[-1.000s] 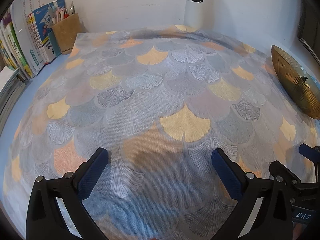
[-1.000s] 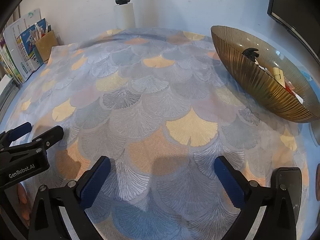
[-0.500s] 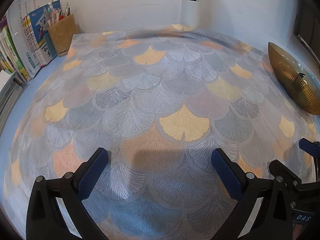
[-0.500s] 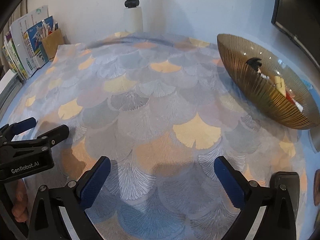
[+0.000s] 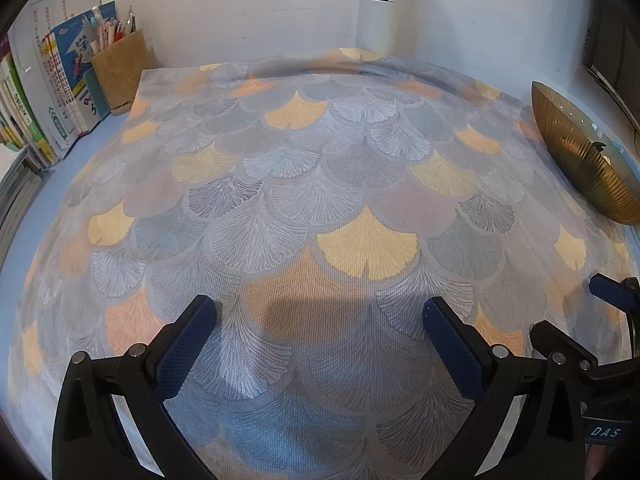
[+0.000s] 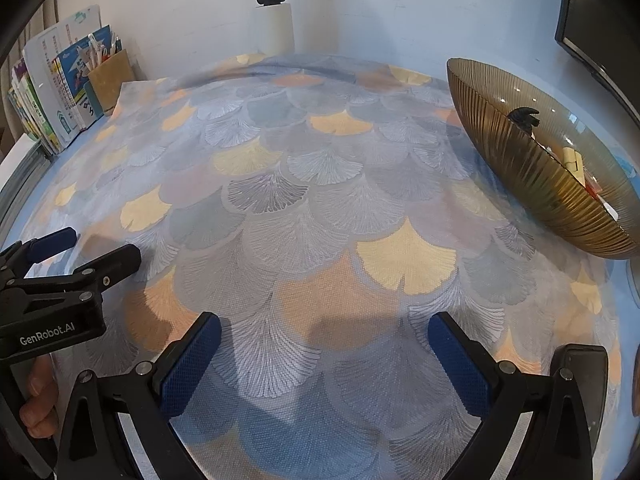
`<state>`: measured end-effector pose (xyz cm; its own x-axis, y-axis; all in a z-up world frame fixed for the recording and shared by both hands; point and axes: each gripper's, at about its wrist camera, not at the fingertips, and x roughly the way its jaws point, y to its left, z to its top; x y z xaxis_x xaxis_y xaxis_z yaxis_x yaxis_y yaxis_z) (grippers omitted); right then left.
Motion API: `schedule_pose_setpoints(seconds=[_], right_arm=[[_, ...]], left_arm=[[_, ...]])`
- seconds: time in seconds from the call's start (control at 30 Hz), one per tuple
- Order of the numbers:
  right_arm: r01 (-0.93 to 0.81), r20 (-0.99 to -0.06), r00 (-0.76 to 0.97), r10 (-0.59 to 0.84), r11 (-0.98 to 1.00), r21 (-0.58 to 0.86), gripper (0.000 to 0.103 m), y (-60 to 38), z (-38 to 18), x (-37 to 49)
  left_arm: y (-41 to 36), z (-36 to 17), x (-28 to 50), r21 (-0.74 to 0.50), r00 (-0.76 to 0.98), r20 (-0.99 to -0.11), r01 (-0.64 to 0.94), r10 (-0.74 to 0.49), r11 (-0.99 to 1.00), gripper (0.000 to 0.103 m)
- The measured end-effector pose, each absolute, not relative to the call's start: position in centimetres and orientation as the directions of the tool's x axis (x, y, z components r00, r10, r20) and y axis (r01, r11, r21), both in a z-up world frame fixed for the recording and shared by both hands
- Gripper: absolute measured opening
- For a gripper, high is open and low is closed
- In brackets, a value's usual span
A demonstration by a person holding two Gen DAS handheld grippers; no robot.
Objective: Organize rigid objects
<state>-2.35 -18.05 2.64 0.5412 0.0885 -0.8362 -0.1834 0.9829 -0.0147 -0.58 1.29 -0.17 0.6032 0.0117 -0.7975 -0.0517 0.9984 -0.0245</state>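
Observation:
A ribbed amber glass bowl [image 6: 536, 168] stands at the right of the table on the fan-patterned cloth [image 6: 320, 200]. It holds several small items, among them a black clip [image 6: 524, 117] and a pale block [image 6: 571, 159]. The bowl's edge also shows in the left wrist view [image 5: 580, 156]. My left gripper [image 5: 320, 344] is open and empty above the cloth's near part. My right gripper [image 6: 324, 360] is open and empty, with the bowl ahead to its right. The left gripper also shows at the left edge of the right wrist view [image 6: 80, 252].
A cork pen holder [image 5: 120, 72] and upright books [image 5: 52, 92] stand at the back left. A white post with a black clamp [image 5: 378, 8] rises at the back. A dark screen [image 6: 592, 28] hangs at the far right. A dark phone-like object [image 6: 580, 364] lies near the front right.
Both grippers have drawn back and tilted up a little, so the wall, books and bowl show lower in each view. Both stay open and empty.

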Motion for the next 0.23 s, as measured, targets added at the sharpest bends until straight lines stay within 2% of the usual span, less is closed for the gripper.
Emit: schedule_pose_setpoints(seconds=[0.23], right_arm=[[-0.182, -0.836, 0.541, 0.087, 0.983, -0.015, 0.103, -17.99, 2.65, -2.38]], left_arm=[[1.25, -0.22, -0.74, -0.023, 0.606, -0.795, -0.05, 0.012, 0.998, 0.103]])
